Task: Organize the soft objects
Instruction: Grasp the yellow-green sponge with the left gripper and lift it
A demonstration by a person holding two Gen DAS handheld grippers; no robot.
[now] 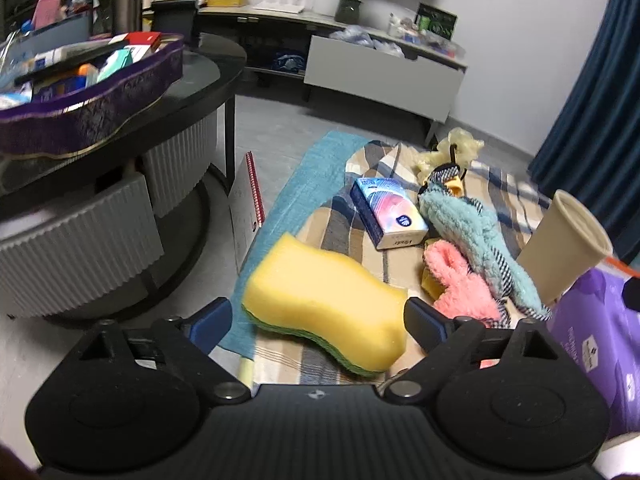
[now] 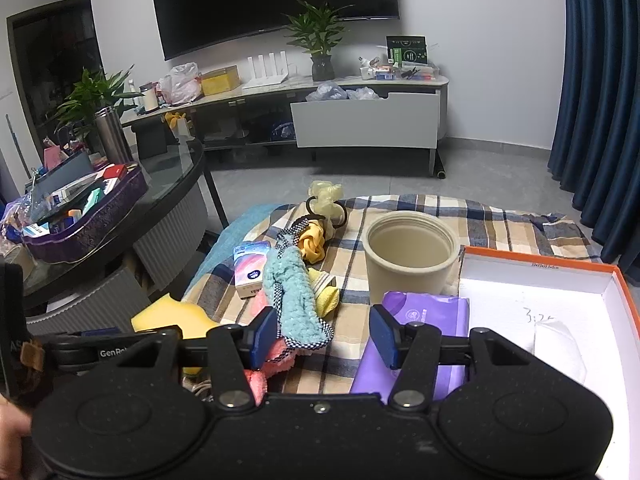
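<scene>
1. Left gripper [image 1: 318, 322] is standing wide open w/ the yellow sponge [image 1: 326, 298] lying between its fingers; pads aren't pressing it, small gaps on both sides.
2. Sponge is sitting at the near-left edge of the plaid cloth [image 1: 340, 220], partly over a blue towel [image 1: 298, 196]; bare floor is lying open further left.
3. Right gripper [image 2: 324, 338] is hanging partly open, nothing between its fingers; teal fuzzy cloth [image 2: 294, 300] just ahead-left, purple pack [image 2: 420, 324] under its right finger.
4. Right view only: open white box w/ orange rim [image 2: 624, 292] at right, cream cup [image 2: 410, 266] upright ahead.
5. Left view only: spiral notebook [image 1: 246, 208] beside the towel.
6. Sponge: wavy outline, green scrub layer underneath.
</scene>
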